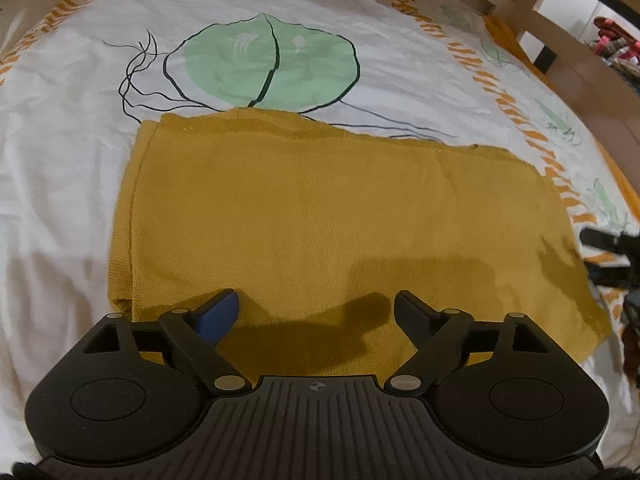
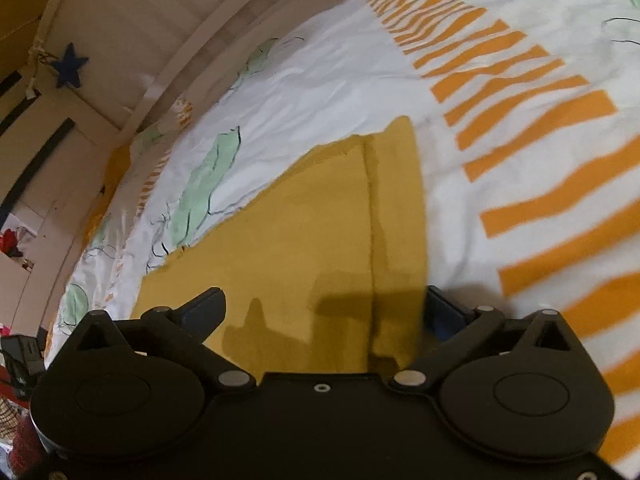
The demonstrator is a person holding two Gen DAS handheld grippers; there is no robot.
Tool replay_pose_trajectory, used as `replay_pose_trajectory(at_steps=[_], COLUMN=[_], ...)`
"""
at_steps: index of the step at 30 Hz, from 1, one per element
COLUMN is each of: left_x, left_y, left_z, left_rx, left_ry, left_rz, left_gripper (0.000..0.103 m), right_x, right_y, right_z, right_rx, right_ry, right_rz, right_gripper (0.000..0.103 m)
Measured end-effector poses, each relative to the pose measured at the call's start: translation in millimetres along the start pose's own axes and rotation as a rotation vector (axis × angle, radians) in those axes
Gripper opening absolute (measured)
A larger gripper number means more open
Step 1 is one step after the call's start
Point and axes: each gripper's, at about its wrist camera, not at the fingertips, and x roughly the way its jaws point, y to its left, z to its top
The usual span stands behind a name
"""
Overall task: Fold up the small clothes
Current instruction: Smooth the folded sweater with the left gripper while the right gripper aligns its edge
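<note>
A mustard-yellow knit garment (image 1: 312, 216) lies folded into a flat rectangle on the bed. My left gripper (image 1: 316, 304) hovers over its near edge with jaws wide apart and nothing between the blue-padded fingers (image 1: 218, 314). The right wrist view shows the same garment (image 2: 304, 248) from its end, one folded layer overlapping another along a seam line. My right gripper (image 2: 324, 300) stands open over that end, fingers spread to either side of the fold and not pinching the cloth. At the right edge of the left wrist view a blurred part of the other gripper (image 1: 612, 244) shows.
The bed sheet (image 1: 80, 120) is white with green leaf prints and orange stripes (image 2: 532, 120). A beige headboard or bed frame (image 2: 168, 36) runs along the far side, with a blue star (image 2: 68, 65) on the wall. Furniture and clutter stand beyond the bed (image 1: 612, 36).
</note>
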Motion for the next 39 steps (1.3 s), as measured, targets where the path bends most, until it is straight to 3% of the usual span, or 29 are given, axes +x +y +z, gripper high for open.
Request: replay_pose_trajectory(at_steps=[4,14,20,23,25,31,35,37,39], left_x=[6,14,7,-2,-2,27,57,65,67], left_y=[-10,-38,-28,-24,-29,-53,-66,-71,-71], left_z=[-4,-24,-2,14,27,63,64,62,64], left_rx=[0.034,0.112,0.034,-0.083,-0.105,-0.106,-0.059,-0.003,-0.008], left_ry=[-0.006,-0.088,0.01,-0.006,-0.015,-0.009,0.053,0.045,0.047], left_rz=[0.02,0.178,0.121,0.075,0.068,0.111,0.167,0.203,0.213], left_gripper=[0.103,0.103,0.101,0.101,0.101,0.101,0.102,0.103,0.103], right_x=[1,0,3,3,4,4,5,6,6], right_y=[-7,-3,0,0,0,1,-2,-4,-4], right_z=[-1,0,5,7,8,10,12,13,13], right_rx=[0.037,0.042,0.036,0.045,0.049,0.049,0.064,0.074,0.076], right_ry=[-0.044,-0.037,-0.008,0.003,0.012,0.024,0.032,0.035,0.039], right_rz=[0.051,0.019,0.006,0.004,0.004,-0.001,0.011,0.015,0.015], right_gripper=[0.103,0.103,0.103,0.103,0.103,0.103,0.103,0.103,0.103])
